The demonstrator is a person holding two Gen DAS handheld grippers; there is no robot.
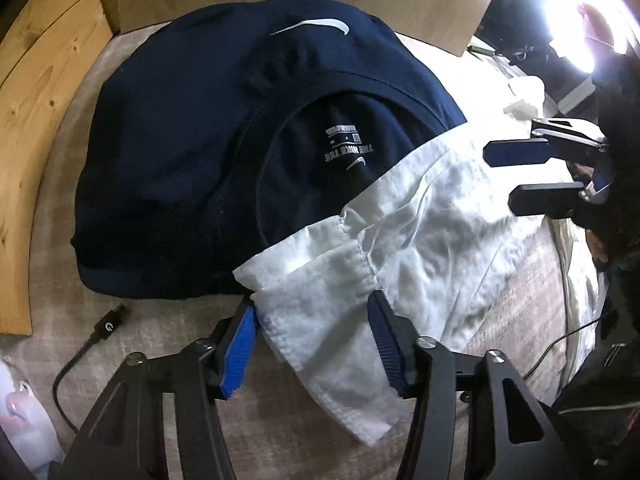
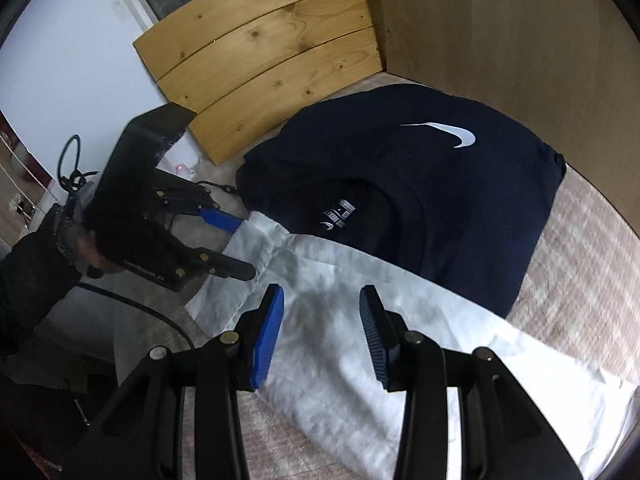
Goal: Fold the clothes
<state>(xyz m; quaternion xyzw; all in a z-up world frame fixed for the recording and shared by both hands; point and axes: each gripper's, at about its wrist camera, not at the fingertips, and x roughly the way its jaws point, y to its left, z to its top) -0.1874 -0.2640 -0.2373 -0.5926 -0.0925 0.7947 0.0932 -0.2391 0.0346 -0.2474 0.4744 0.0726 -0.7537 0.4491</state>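
The left tongs (image 1: 312, 320) straddle the near corner of a white garment (image 1: 400, 232), pads parted on either side of the hem and not yet pressing it, so nothing is gripped. The right tongs (image 2: 322, 320) hover just above the same cloth, farther along it, likewise parted and empty (each pair shows up in the other's view). The white garment lies rumpled on a beige bed cover (image 1: 280, 420), its long axis running from the left tongs towards the right ones and beyond. One long edge overlaps a folded navy T-shirt (image 1: 200, 128) just behind, logo up. The left tongs are nearer the corner and look best placed to take it first. A black cable (image 1: 80, 344) lies beside the T-shirt, pine boards (image 2: 264, 64) beyond.
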